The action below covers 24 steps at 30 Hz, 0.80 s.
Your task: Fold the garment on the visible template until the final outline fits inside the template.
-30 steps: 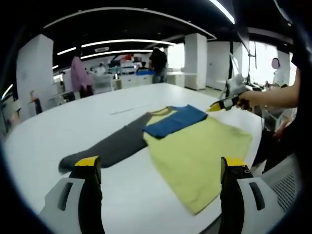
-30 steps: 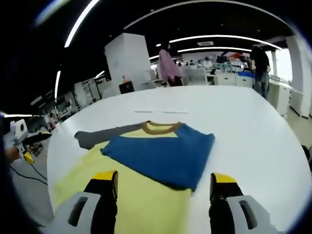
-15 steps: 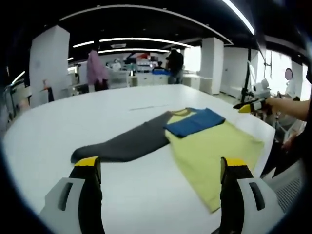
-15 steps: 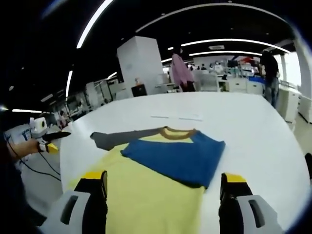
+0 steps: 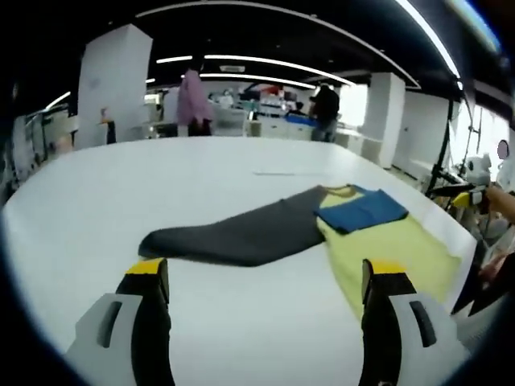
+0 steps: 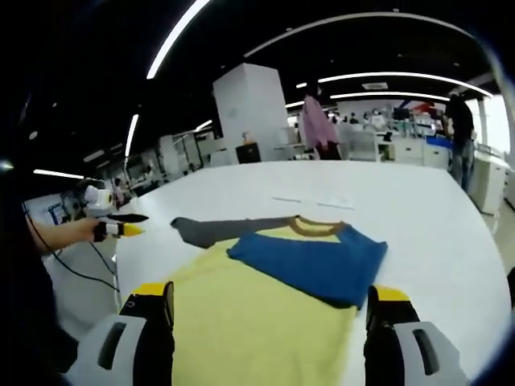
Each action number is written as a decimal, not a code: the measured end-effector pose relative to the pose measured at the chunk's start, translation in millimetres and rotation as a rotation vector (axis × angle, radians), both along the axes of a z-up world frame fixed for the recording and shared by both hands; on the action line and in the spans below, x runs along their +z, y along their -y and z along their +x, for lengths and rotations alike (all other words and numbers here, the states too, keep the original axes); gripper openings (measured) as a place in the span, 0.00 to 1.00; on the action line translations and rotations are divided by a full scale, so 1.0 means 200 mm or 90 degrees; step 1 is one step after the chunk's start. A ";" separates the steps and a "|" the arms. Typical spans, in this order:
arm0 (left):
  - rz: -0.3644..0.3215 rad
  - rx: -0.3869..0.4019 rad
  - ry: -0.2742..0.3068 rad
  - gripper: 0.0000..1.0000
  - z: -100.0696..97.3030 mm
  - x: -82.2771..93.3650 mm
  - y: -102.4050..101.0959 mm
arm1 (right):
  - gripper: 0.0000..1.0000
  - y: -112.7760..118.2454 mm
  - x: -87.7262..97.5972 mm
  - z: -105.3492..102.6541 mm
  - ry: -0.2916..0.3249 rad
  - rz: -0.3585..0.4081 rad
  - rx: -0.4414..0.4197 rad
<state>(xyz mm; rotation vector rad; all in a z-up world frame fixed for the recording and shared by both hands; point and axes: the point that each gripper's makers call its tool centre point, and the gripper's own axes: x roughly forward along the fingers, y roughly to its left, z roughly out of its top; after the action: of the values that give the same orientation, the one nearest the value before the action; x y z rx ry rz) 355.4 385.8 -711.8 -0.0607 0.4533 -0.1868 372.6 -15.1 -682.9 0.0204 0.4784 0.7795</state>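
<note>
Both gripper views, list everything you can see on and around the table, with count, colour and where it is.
T-shirt: one, yellow body, brown collar, lying flat near the table edge.
Blue sleeve: one, folded across the chest of the shirt.
Grey sleeve: one, dark grey, spread straight out on the table.
Table: one, white, large, under the shirt.
Thin marks: a short pale line on the table beyond the collar; too small to tell what it is.
Pillar: one, white, behind the table.
People: at least two standing in the background, one in pink.
Left gripper: one, yellow-tipped black fingers, apart, above bare table.
Right gripper: one, same fingers, apart, over the yellow body.
</note>
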 end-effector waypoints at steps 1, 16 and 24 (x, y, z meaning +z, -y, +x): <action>0.009 0.007 -0.002 0.94 0.02 -0.01 -0.01 | 0.99 0.00 0.01 -0.01 0.002 -0.001 0.003; -0.002 0.092 -0.050 0.74 0.21 -0.17 -0.11 | 0.99 -0.01 0.05 -0.02 0.023 0.012 0.012; -0.038 0.152 -0.064 0.61 0.28 -0.26 -0.16 | 0.99 -0.01 0.05 -0.02 0.031 0.000 0.019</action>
<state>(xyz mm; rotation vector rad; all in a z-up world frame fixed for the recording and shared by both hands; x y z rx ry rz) 410.6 418.6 -762.9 -0.1829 0.5372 0.0368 368.7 -14.0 -672.4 -0.0065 0.4327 0.8080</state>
